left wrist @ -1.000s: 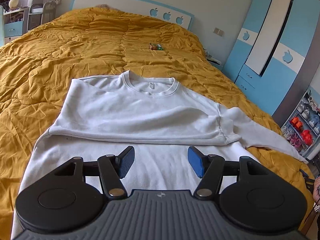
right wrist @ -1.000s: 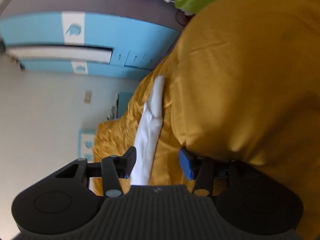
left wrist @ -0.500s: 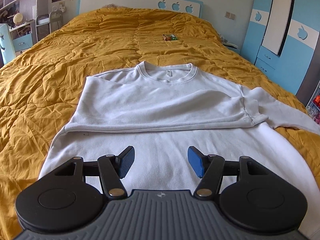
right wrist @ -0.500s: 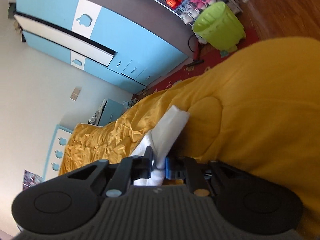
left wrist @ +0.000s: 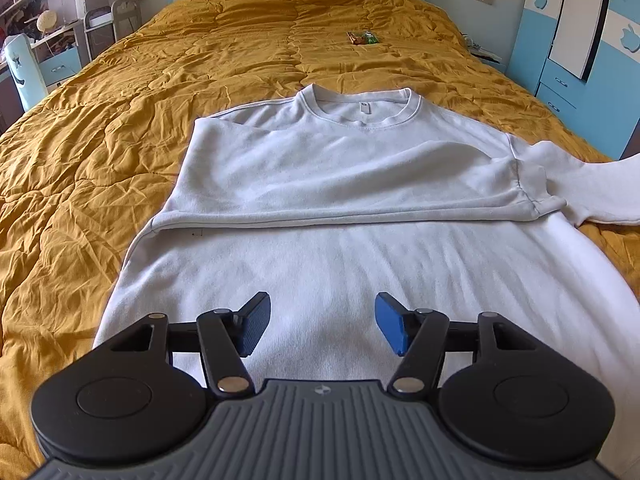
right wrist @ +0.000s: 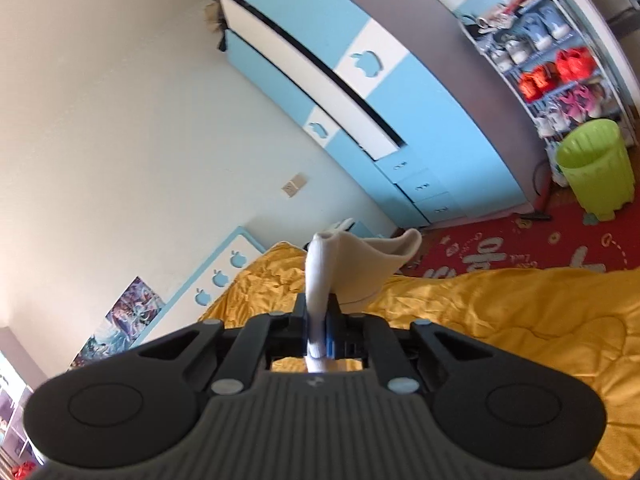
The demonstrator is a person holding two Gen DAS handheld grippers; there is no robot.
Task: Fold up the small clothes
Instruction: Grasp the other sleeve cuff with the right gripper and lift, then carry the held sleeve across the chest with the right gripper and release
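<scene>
A white sweatshirt (left wrist: 340,184) lies flat on the yellow bedspread (left wrist: 120,120), neck toward the headboard. One sleeve is folded across the chest; the other sleeve (left wrist: 592,184) stretches off to the right and lifts at its end. My left gripper (left wrist: 320,326) is open and empty, hovering over the sweatshirt's lower body. My right gripper (right wrist: 320,328) is shut on the white sleeve cuff (right wrist: 324,264) and holds it raised above the bed's right side.
A small colourful packet (left wrist: 362,37) lies near the headboard. A blue-and-white wardrobe (right wrist: 360,92) stands to the right of the bed. A green bin (right wrist: 596,168), a shoe rack (right wrist: 552,64) and a red rug (right wrist: 520,248) are beside it. Shelves and chairs (left wrist: 60,48) stand left.
My right gripper closed on the sleeve cuff and lifted it off the bed, tilting upward. My left gripper stayed open and shifted so the sweatshirt sits more centred in its view.
</scene>
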